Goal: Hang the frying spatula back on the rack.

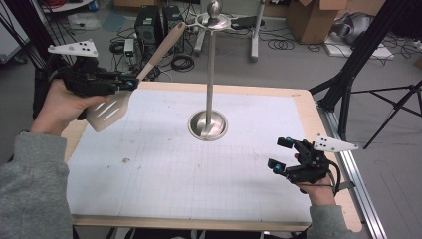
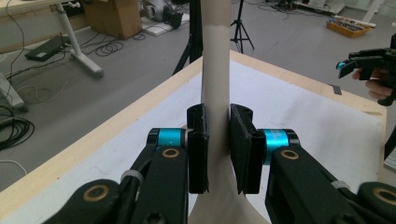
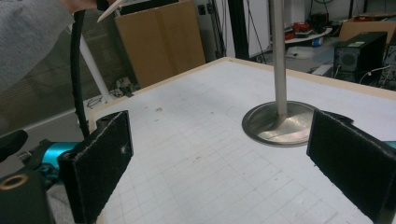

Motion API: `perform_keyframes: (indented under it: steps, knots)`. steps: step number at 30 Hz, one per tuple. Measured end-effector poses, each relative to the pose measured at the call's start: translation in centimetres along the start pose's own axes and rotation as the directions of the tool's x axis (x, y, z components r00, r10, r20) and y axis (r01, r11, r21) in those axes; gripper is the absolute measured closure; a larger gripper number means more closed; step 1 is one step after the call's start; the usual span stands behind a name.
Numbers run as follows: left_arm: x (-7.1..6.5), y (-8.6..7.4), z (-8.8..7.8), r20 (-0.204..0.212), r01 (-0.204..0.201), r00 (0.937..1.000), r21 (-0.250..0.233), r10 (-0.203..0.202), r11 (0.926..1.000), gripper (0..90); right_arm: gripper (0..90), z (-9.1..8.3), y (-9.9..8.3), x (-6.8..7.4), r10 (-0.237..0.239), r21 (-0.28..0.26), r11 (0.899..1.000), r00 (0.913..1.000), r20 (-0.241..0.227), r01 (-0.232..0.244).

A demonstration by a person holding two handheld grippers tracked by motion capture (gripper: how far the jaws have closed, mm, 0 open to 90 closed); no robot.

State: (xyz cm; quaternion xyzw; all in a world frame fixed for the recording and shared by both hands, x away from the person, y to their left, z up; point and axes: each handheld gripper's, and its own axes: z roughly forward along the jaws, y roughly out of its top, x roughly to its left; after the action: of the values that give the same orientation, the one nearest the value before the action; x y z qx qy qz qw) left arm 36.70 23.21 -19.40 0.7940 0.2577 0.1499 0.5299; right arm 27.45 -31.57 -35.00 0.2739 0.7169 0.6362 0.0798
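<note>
High view: beige slotted spatula point(image 1: 130, 82) is pinched by left claw point(image 1: 130, 83), handle slanting up toward steel rack stand point(image 1: 211, 69) right of it; right claw point(image 1: 280, 153) spread.

The high view looks forward and down on the table point(image 1: 149, 199) from the person's side. The left gripper view rides close behind its jaws, facing across the table's far corner toward the floor. The right gripper view sits low, near the surface, facing the metal stand point(image 3: 279, 56). High and right views share that stand point(image 1: 209, 89).
</note>
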Motion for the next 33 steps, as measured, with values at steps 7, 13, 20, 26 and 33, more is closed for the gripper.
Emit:
perform_keyframes:
  steps: [7,13,20,26,33]
  knots:
    - [0.0,0.0,-0.1,-0.001,0.003,1.0000,-0.012,-0.003,0.9999,77.4,6.0,0.0,0.0,0.0,-0.001,0.000,1.000,1.0000,-0.001,0.001]
    - [0.0,0.0,0.2,0.004,-0.003,1.0000,-0.011,0.003,0.9999,77.4,6.0,-0.1,0.0,0.0,0.002,0.001,1.000,1.0000,-0.002,-0.002]
    - [0.0,0.1,0.5,0.010,0.004,0.9999,-0.008,-0.004,1.0000,77.4,6.0,-0.1,0.0,0.0,0.001,-0.002,1.000,1.0000,-0.001,-0.001]
    - [0.1,0.1,0.8,0.019,0.015,0.9997,-0.006,-0.014,0.9999,77.4,6.0,-0.2,0.0,0.0,0.001,-0.002,1.000,1.0000,-0.002,-0.001]
    - [0.2,0.0,1.4,0.031,0.023,0.9993,-0.009,-0.023,0.9997,77.4,6.0,-0.3,0.0,0.0,0.000,-0.005,1.000,1.0000,-0.001,0.000]
